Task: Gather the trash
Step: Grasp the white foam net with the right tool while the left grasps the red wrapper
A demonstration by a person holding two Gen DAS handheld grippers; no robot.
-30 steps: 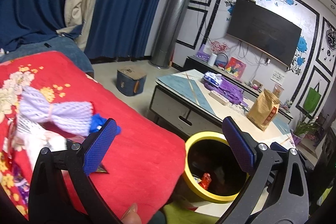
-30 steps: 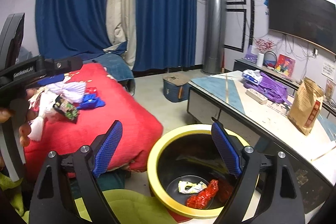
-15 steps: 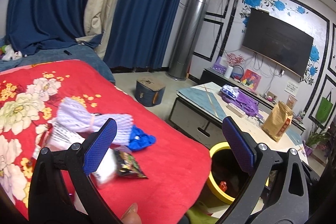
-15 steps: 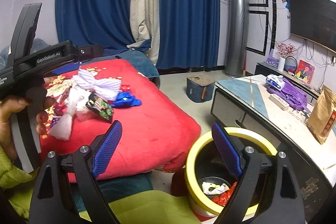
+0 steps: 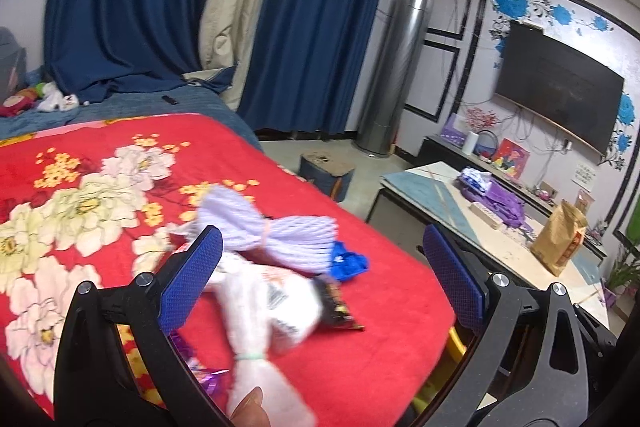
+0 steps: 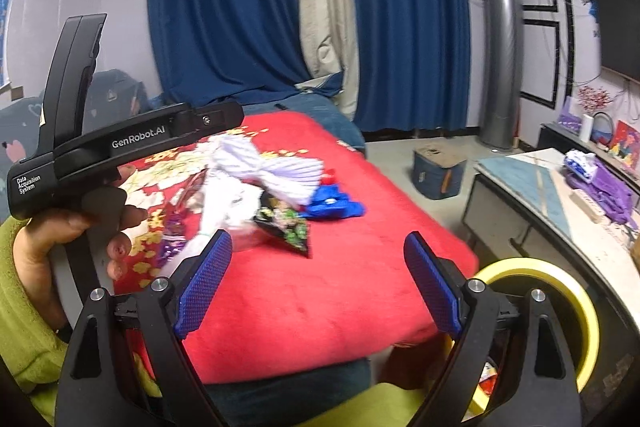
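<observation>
Trash lies in a pile on the red floral blanket [image 5: 120, 163]: a pale purple foam net [image 5: 264, 231], a blue crumpled wrapper [image 5: 348, 263], a tied white plastic bag [image 5: 264, 311] and a dark snack packet [image 5: 340, 311]. My left gripper [image 5: 320, 279] is open just above the white bag. My right gripper [image 6: 316, 279] is open and empty over the blanket's near edge, short of the pile; there the net [image 6: 272, 167], blue wrapper [image 6: 332, 205] and dark packet [image 6: 288, 231] show. The yellow-rimmed bin [image 6: 560, 291] stands at the lower right.
A low table [image 5: 500, 227] with a brown paper bag [image 5: 560, 243] and purple items stands right of the bed. A small blue box [image 5: 326, 171] sits on the floor. My left hand and its gripper body [image 6: 100, 155] fill the left of the right wrist view.
Both grippers have swung left from the bin toward the bed. The pile has grown larger in both views and the bin has slid to the edge or out of frame. Both stayed open.
</observation>
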